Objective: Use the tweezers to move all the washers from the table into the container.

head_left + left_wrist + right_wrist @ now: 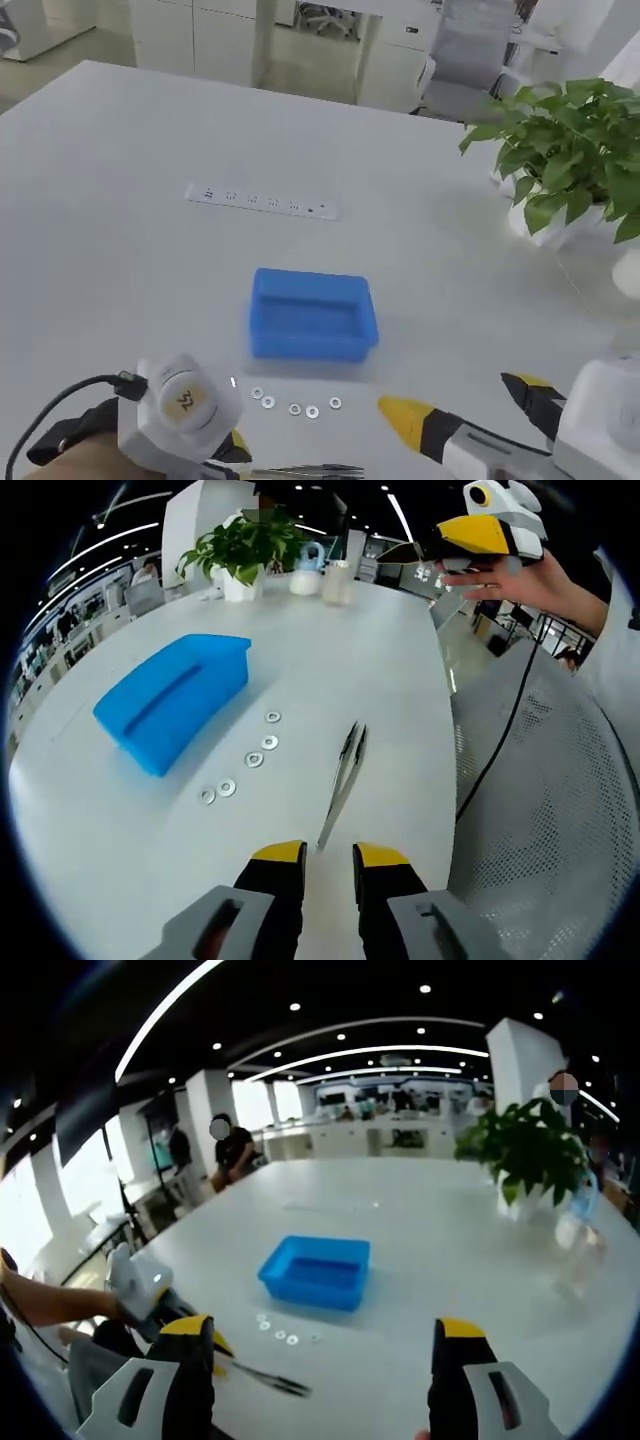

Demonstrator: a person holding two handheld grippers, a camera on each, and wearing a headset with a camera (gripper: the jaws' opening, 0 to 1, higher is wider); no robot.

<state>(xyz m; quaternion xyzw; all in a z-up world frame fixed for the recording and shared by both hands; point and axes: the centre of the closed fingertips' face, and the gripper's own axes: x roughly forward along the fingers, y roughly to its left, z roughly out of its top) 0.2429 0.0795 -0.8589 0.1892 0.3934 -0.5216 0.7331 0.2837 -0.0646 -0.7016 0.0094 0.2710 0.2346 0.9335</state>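
As things stand now: none of the task looks done. Five washers (295, 409) lie on the counter (130, 270), and the container (312, 315) looks empty inside.
Left to do: take up the tweezers (345, 770), then carry every washer across, most likely one at a time.
Washers: a loose, slightly curved row just before the container's near long wall, apart from it and from one another. They are small, thin, bright metal rings lying flat, so probably fiddly to pinch.
Tweezers: flat on the counter, near the washers on the side away from the container. Two slim, dull silver blades part at the far end and join at the near end.
Left gripper (330, 855): its fingers, black with yellow tips, stand a narrow gap apart with bare counter showing between them. The joined end of the tweezers lies right at the mouth of that gap, not pinched as far as I can see. I cannot tell whether it touches a finger.
Right gripper (325, 1335): fingers spread wide with nothing between them, held in the air over the counter, well apart from the washers.
Container: a shallow rectangular tub of smooth blue plastic with an open top and rounded corners, standing mid-counter.
Counter: pale, smooth and matte.
Beyond: a white power strip (262, 200) lies past the container, and a leafy potted plant (570, 150) stands at the far right.
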